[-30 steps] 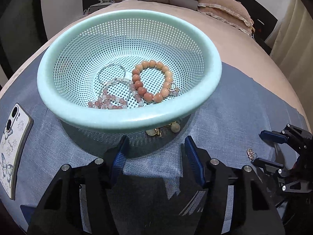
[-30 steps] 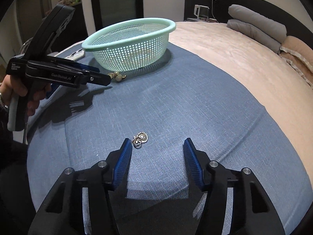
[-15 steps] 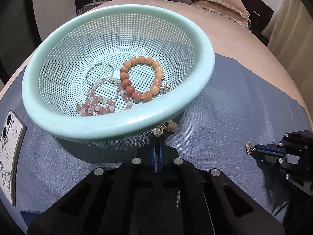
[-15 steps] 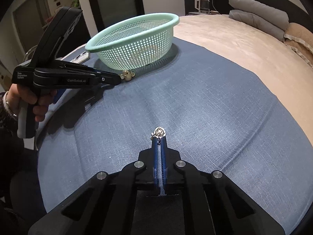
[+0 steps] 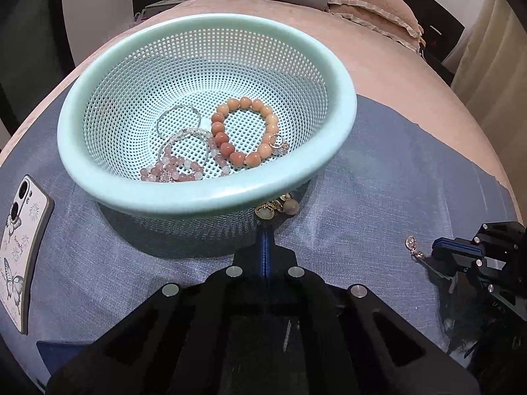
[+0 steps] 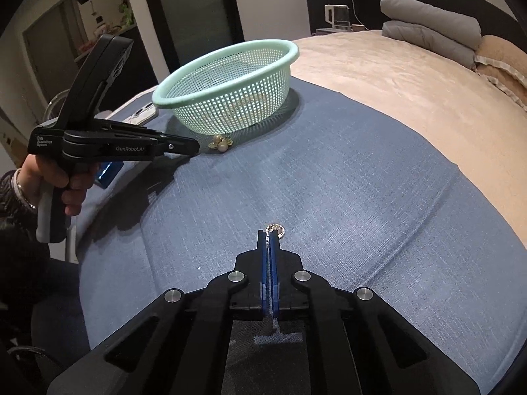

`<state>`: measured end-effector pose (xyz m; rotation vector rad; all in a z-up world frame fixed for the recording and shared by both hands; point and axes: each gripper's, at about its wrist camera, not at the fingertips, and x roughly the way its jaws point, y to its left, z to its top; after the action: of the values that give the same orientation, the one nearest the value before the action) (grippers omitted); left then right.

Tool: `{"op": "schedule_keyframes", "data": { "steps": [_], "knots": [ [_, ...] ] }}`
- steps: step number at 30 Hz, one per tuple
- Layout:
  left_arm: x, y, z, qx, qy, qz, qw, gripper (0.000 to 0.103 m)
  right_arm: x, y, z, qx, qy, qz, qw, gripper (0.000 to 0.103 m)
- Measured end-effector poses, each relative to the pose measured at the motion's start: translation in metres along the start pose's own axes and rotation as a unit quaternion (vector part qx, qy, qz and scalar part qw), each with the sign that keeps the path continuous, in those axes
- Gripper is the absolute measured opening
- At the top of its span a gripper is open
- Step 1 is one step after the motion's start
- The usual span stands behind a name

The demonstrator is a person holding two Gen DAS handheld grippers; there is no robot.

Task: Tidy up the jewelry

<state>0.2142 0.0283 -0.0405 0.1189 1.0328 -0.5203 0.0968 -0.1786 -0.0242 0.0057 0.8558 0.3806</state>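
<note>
The left hand-held gripper [image 5: 265,230] is being held with its jaws together just short of a gold and pearl piece [image 5: 276,206] lying on the blue cloth [image 5: 378,197] at the foot of the basket [image 5: 210,194]; whether the tips are pinching the piece cannot be told. Only the left view is looking into the basket, where an orange bead bracelet [image 5: 245,131], a pink bead bracelet [image 5: 171,171] and a silver ring bangle [image 5: 179,120] are lying, and only there is a phone [image 5: 19,250] being seen whole beside it. The right hand-held gripper [image 6: 269,232] is being kept clamped on a small silver earring [image 6: 276,229], which in the left view is seen dangling from its tip [image 5: 411,243] above the cloth. Only the right view is showing the hand [image 6: 56,177] gripping the left tool, and the basket from the side on the bed [image 6: 411,75]
</note>
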Motion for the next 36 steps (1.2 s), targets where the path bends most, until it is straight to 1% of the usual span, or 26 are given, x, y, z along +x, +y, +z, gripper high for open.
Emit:
{"op": "schedule_keyframes", "data": {
  "steps": [3,5,7,8,9,10,11,12,13,14,15,16,18,21,23,24,25,26,27,28,29,30,31,36],
  "knots": [
    [0.002,-0.004,0.000,0.017,-0.006,0.020,0.9996,0.000,-0.003,0.000,0.002,-0.003,-0.007,-0.004,1.000,0.002],
    [0.004,-0.004,0.001,0.011,-0.006,0.016,0.9998,0.000,-0.003,-0.001,0.002,-0.003,-0.008,-0.003,1.000,0.002],
    [0.005,-0.004,0.003,0.007,-0.010,0.012,0.9998,0.005,-0.001,-0.002,0.003,-0.003,-0.006,-0.002,1.000,0.002],
    [0.007,-0.004,0.003,0.005,-0.011,0.011,0.9999,0.009,0.000,-0.003,0.003,-0.002,-0.007,-0.002,1.000,0.005],
    [0.010,-0.005,0.006,0.004,-0.009,0.010,0.9999,0.019,0.001,-0.003,0.002,0.000,-0.004,0.001,1.000,0.006],
    [0.011,-0.005,0.007,0.002,-0.009,0.014,0.9999,0.025,0.003,-0.004,0.002,0.002,-0.002,0.004,1.000,0.006],
    [0.012,-0.004,0.008,-0.001,-0.012,0.017,0.9998,0.035,0.004,-0.004,0.001,0.003,-0.004,-0.002,1.000,0.007],
    [0.012,-0.004,0.009,-0.004,-0.014,0.013,0.9998,0.039,0.004,-0.005,0.001,0.005,-0.006,-0.004,1.000,0.007],
    [0.013,-0.003,0.009,-0.007,-0.015,0.008,0.9998,0.042,0.005,-0.006,0.001,0.008,-0.005,0.000,1.000,0.017],
    [0.013,-0.003,0.010,-0.008,-0.017,0.006,0.9998,0.050,0.007,-0.007,0.000,0.008,-0.003,0.003,1.000,0.034],
    [0.014,-0.003,0.011,-0.006,-0.019,0.009,0.9998,0.053,0.008,-0.006,0.000,0.007,-0.002,0.003,1.000,0.042],
    [0.015,-0.003,0.011,-0.003,-0.020,0.014,0.9997,0.053,0.009,-0.005,-0.001,0.004,-0.003,0.002,1.000,0.045],
    [0.017,-0.004,0.013,-0.001,-0.021,0.016,0.9996,0.053,0.014,-0.003,-0.001,0.001,0.002,0.001,1.000,0.045],
    [0.022,-0.005,0.015,-0.002,-0.022,0.016,0.9996,0.053,0.022,-0.001,-0.002,-0.011,0.011,-0.013,1.000,0.045],
    [0.024,-0.008,0.015,0.004,-0.024,0.024,0.9994,0.053,0.023,0.002,-0.003,-0.019,0.010,-0.019,1.000,0.044],
    [0.025,-0.010,0.015,0.009,-0.024,0.029,0.9993,0.050,0.023,0.003,-0.002,-0.020,0.010,-0.021,1.000,0.043],
    [0.026,-0.011,0.015,0.012,-0.024,0.033,0.9991,0.048,0.024,0.003,-0.002,-0.020,0.011,-0.022,1.000,0.040],
    [0.026,-0.011,0.014,0.010,-0.026,0.030,0.9991,0.038,0.025,0.003,-0.002,-0.020,0.013,-0.025,0.999,0.033],
    [0.026,-0.010,0.015,0.005,-0.026,0.023,0.9994,0.024,0.026,0.003,-0.002,-0.019,0.014,-0.028,0.999,0.028],
    [0.026,-0.010,0.016,0.000,-0.025,0.018,0.9995,0.020,0.026,0.004,-0.002,-0.019,0.016,-0.028,0.999,0.019],
    [0.027,-0.010,0.016,-0.001,-0.025,0.018,0.9995,0.020,0.026,0.003,-0.002,-0.018,0.016,-0.029,0.999,0.015],
    [0.027,-0.012,0.016,0.003,-0.026,0.018,0.9995,0.020,0.026,0.003,-0.002,-0.018,0.016,-0.030,0.999,0.015],
    [0.028,-0.013,0.015,0.007,-0.026,0.016,0.9995,0.020,0.027,0.004,-0.002,-0.018,0.016,-0.031,0.999,0.010],
    [0.025,-0.017,0.014,0.008,-0.021,-0.001,0.9997,0.019,0.023,0.002,-0.002,-0.014,0.015,-0.019,1.000,0.010]
  ]
}}
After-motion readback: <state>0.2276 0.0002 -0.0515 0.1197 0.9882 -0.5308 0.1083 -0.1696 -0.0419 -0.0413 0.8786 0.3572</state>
